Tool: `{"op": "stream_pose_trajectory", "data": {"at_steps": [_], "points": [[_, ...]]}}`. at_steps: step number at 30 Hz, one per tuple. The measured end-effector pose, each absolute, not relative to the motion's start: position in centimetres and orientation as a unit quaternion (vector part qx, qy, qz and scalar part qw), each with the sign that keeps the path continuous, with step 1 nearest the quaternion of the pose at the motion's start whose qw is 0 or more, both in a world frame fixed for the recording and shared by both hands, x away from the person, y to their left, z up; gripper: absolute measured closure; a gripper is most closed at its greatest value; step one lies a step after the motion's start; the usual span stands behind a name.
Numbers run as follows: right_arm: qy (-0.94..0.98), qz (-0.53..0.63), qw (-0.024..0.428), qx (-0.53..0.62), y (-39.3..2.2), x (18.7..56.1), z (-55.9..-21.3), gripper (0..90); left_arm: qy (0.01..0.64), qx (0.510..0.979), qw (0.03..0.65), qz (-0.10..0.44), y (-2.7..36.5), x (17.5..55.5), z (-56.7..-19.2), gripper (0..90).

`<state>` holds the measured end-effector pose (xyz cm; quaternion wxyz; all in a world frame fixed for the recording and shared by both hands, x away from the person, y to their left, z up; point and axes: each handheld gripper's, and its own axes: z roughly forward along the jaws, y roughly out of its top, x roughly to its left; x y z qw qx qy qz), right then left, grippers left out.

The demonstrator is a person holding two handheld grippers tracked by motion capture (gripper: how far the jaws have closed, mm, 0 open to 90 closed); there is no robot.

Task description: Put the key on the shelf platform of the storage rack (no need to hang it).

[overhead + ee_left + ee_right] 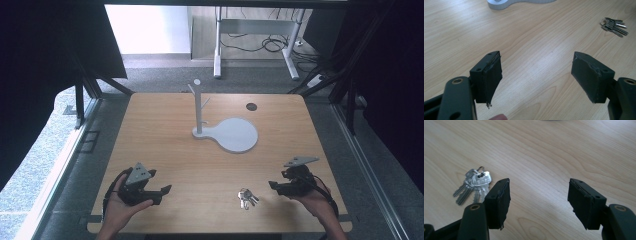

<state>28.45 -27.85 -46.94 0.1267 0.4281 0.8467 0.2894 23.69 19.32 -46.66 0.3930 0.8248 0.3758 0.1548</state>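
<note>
A bunch of silver keys (246,198) lies flat on the wooden table (175,155) near its front edge. The keys (474,185) sit just left of my right gripper's left jaw, apart from it. My right gripper (276,186) rests at the front right, open and empty; its gap (537,200) holds only bare wood. At the front left my left gripper (164,194) is open too, nothing between its jaws (536,75). The keys (614,25) lie far off at that view's upper right. A grey stand (199,107) with pegs rises mid-table from a round base (236,134).
A small dark disc (251,106) lies on the table's back right. Black frame struts (350,95) flank both sides. A desk frame with cables (260,45) stands on the floor beyond. Bare wood stretches between the two grippers and the stand.
</note>
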Motion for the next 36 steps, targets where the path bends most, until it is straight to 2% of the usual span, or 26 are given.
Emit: {"op": "stream_pose_trajectory", "data": {"at_steps": [13, 36], "points": [[0.883, 0.265, 0.096, 0.374, -23.8, 28.9, -45.2, 35.4, 0.375, 0.826, 0.392, 0.152, 19.2, 23.6, -46.7, 24.7], [0.921, 0.210, 0.035, 0.326, -18.0, 29.9, -48.0, 39.0, 0.378, 0.824, 0.393, 0.152, 19.3, 23.6, -46.6, 24.5]]}}
